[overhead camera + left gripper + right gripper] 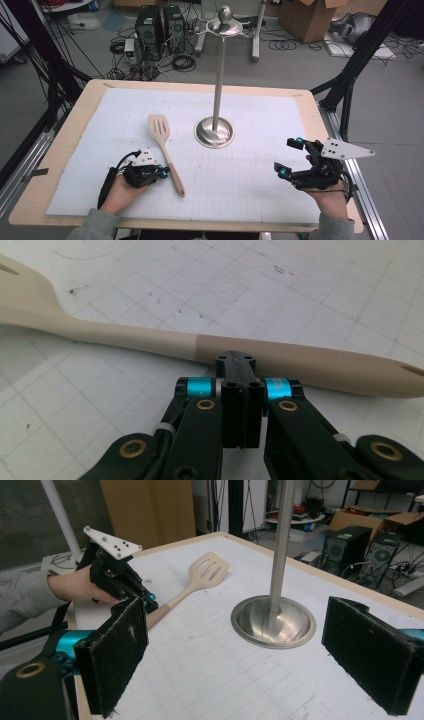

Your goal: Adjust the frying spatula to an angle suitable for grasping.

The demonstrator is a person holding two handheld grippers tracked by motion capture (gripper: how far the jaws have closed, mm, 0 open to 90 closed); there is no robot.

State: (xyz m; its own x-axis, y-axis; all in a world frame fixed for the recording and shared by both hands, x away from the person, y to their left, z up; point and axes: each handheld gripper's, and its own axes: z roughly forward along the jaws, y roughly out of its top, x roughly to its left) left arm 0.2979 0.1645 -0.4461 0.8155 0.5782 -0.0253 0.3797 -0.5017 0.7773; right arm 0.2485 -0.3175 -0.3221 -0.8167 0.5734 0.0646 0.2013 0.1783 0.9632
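One slotted spatula (165,150) laid flat on white grid mat (240,175), left of steel stand (215,131), handle toward person; left gripper (239,360) set at handle, jaws pressed together, nothing clamped, tips at or just short of handle; contact cannot be told; right gripper (288,157) held well apart at right, jaws spread wide, empty; risk judged: spatula nudged or spun by shut tips if pushed on, since handle cannot be taken until jaws are parted

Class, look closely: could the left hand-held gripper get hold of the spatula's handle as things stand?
Probably yes. The left hand-held gripper sits right at the spatula handle with nothing between, but its jaws are shut and must open first.
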